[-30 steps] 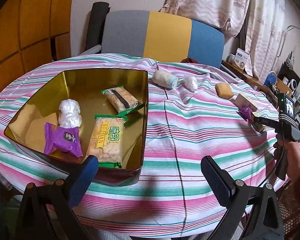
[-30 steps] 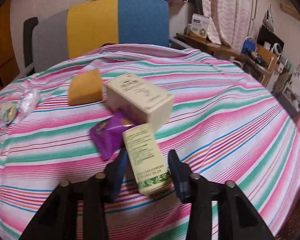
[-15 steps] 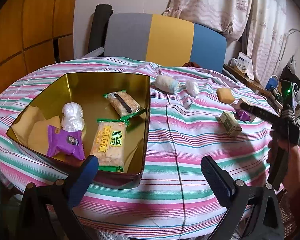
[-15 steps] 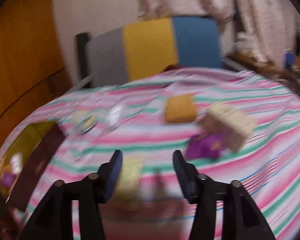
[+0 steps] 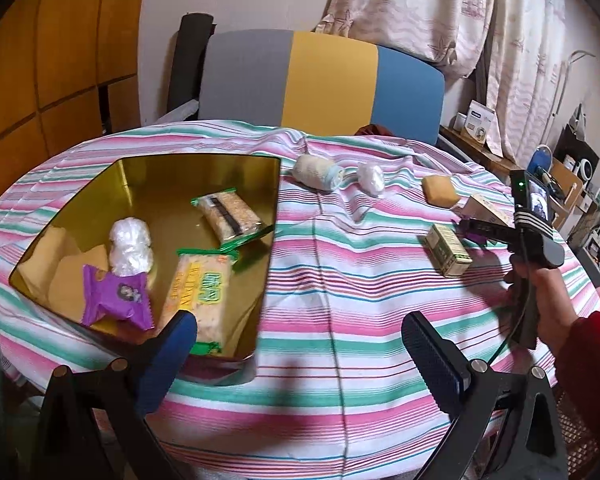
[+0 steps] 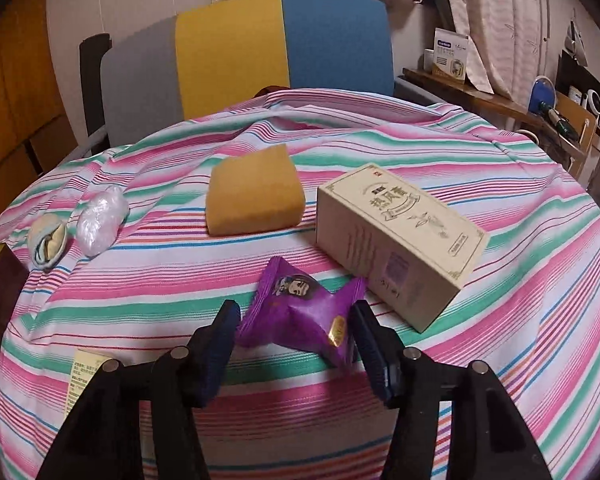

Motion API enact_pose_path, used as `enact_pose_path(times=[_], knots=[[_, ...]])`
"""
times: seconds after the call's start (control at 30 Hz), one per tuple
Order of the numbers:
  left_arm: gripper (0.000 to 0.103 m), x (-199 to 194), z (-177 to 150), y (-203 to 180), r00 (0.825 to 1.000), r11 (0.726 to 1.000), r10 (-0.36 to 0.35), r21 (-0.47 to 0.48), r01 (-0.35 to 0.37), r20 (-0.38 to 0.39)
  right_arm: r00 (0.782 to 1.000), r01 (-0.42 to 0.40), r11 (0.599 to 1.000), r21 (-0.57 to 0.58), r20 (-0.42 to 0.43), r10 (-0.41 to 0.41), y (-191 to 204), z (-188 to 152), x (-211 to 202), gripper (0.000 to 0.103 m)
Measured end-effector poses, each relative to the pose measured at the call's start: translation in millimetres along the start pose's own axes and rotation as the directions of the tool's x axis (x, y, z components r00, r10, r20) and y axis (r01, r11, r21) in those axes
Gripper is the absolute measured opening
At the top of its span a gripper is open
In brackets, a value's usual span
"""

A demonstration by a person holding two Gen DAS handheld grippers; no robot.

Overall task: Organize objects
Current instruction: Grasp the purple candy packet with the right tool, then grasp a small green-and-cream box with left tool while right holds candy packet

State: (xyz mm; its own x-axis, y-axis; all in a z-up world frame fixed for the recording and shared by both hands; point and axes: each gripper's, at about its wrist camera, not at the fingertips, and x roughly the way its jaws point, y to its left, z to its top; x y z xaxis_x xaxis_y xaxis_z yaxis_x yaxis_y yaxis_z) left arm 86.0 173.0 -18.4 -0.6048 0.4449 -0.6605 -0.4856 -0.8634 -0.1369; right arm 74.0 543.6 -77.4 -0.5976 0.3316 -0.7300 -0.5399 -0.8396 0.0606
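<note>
Straddling the purple snack packet (image 6: 300, 312) on the striped table (image 6: 540, 320), the right tongs (image 6: 296, 344) have let go of the small green-and-cream box (image 5: 448, 250), which a second ago sat between them and now lies free to their left; the jaws have just been narrowing again, though the pads do not yet press the wrapper. The left tongs (image 5: 300, 352) hang apart and empty near the gold tin (image 5: 268, 216), probably the packet's destination. Beyond wait the cream carton (image 6: 400, 236) and yellow sponge (image 6: 252, 196).
</note>
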Motion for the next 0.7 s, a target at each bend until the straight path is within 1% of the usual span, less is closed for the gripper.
enact_pose_path(times=[0.1,0.2,0.33,0.47,0.6,0.67,0.7], knots=[[0.103,4,5,-11,1.000,1.000,-0.025,0.004,0.025,-0.002,1.000,-0.011,1.000,0.014,0.016,0.011,-4,-1,-5,0.051],[0.103,10,11,-21,0.999,0.999,-0.046,0.008,0.046,-0.010,1.000,-0.022,0.999,0.029,0.012,0.022,-4,-4,-12,0.049],[0.103,23,19,-34,0.998,0.998,-0.063,0.001,0.063,-0.026,0.999,-0.034,0.999,0.016,0.014,0.034,0,-15,-26,0.047],[0.103,47,30,-51,0.996,0.997,-0.078,-0.014,0.077,-0.053,0.998,0.021,0.999,0.043,0.063,-0.023,-1,-30,-41,0.046],[0.103,79,43,-85,0.991,0.995,-0.093,0.019,0.095,-0.099,0.992,0.049,0.997,0.068,0.112,-0.057,-4,-35,-47,0.046],[0.103,92,48,-102,0.986,0.992,-0.116,0.035,0.121,-0.120,0.990,0.062,0.995,0.077,0.121,-0.071,-5,-35,-47,0.046],[0.103,102,50,-112,0.980,0.988,-0.140,0.046,0.147,-0.140,0.990,0.067,0.994,0.085,0.120,-0.077,-7,-35,-46,0.046]])
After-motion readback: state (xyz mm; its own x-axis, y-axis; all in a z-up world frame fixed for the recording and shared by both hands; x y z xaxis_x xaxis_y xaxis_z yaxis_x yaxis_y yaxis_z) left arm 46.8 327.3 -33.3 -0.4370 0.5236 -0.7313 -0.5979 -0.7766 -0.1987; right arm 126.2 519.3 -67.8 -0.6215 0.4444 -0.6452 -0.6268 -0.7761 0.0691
